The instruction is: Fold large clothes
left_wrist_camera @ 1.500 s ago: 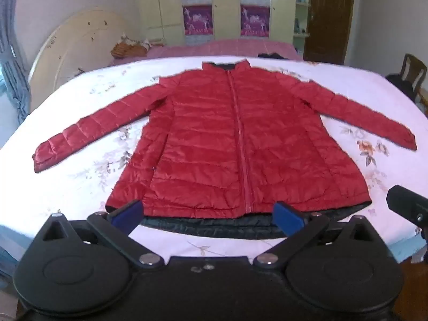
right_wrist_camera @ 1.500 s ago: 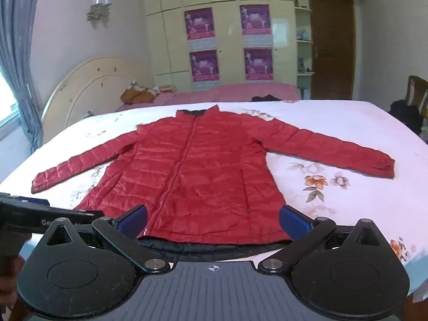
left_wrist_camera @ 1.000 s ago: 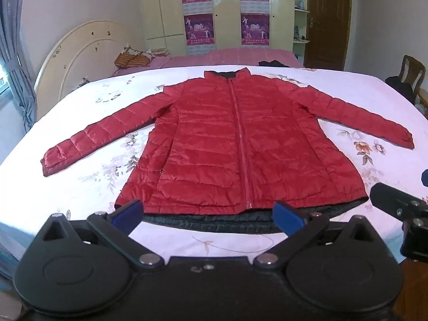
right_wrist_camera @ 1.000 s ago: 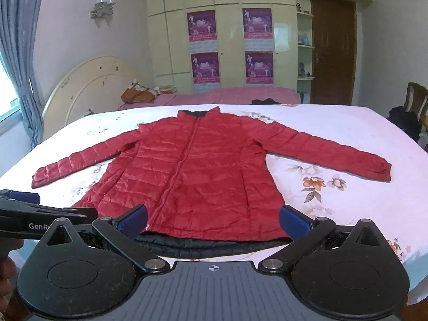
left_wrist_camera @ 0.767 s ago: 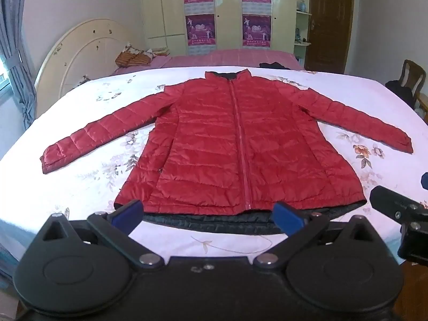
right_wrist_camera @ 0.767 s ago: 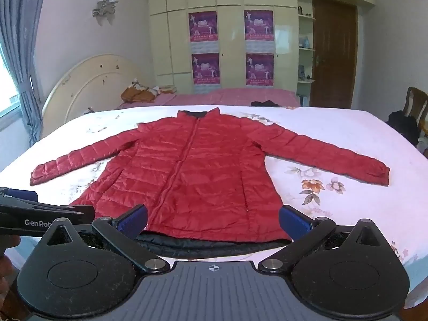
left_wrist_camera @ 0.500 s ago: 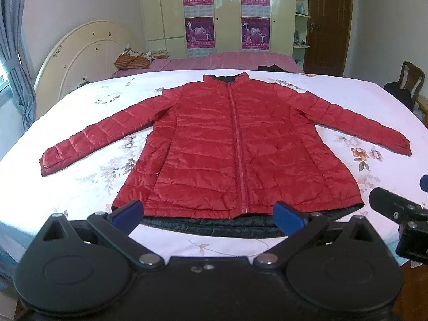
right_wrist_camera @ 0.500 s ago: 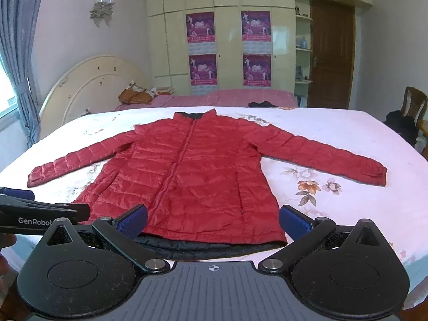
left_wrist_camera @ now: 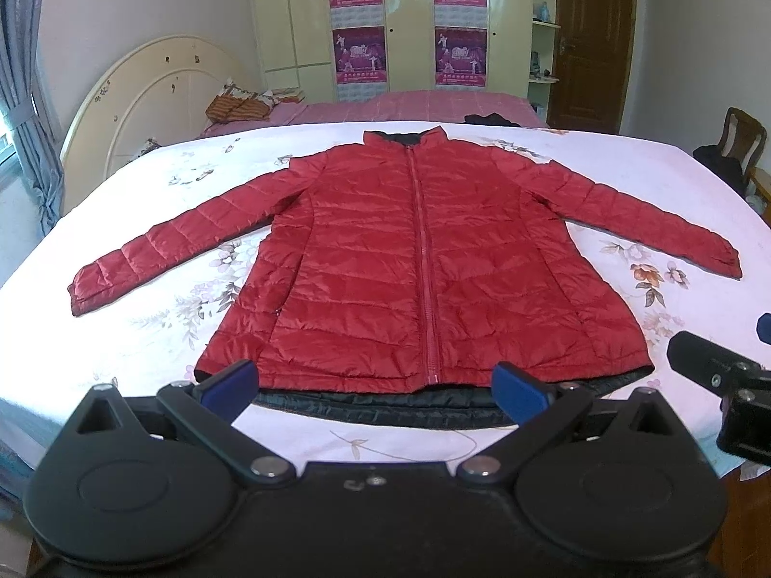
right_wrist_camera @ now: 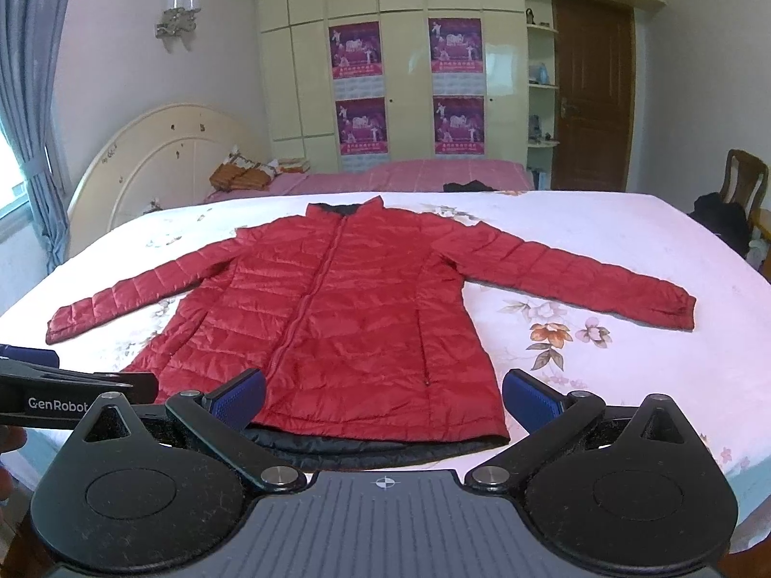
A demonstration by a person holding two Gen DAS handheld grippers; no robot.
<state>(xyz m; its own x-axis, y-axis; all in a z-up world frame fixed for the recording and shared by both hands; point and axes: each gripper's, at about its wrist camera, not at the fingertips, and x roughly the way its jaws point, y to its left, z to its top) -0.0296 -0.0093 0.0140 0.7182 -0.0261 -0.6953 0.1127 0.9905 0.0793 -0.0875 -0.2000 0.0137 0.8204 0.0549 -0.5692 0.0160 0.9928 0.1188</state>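
A red quilted jacket (left_wrist_camera: 419, 260) lies flat, front up and zipped, on a bed with a floral sheet (left_wrist_camera: 144, 337); both sleeves are spread out to the sides. A dark lining shows along its hem (left_wrist_camera: 385, 402). It also shows in the right wrist view (right_wrist_camera: 337, 318). My left gripper (left_wrist_camera: 373, 387) is open and empty, just short of the hem near the bed's front edge. My right gripper (right_wrist_camera: 383, 400) is open and empty, also in front of the hem, to the right of the left one.
A cream headboard (left_wrist_camera: 144, 91) stands at the left. A second bed with a pink cover (left_wrist_camera: 409, 103) lies behind. Wardrobes with posters (right_wrist_camera: 409, 86) and a brown door (right_wrist_camera: 592, 96) line the back wall. A wooden chair (left_wrist_camera: 742, 137) stands at the right.
Both grippers have drawn back and risen slightly, so the jacket sits a little farther off in both views. Both stay open and the jacket has not moved.
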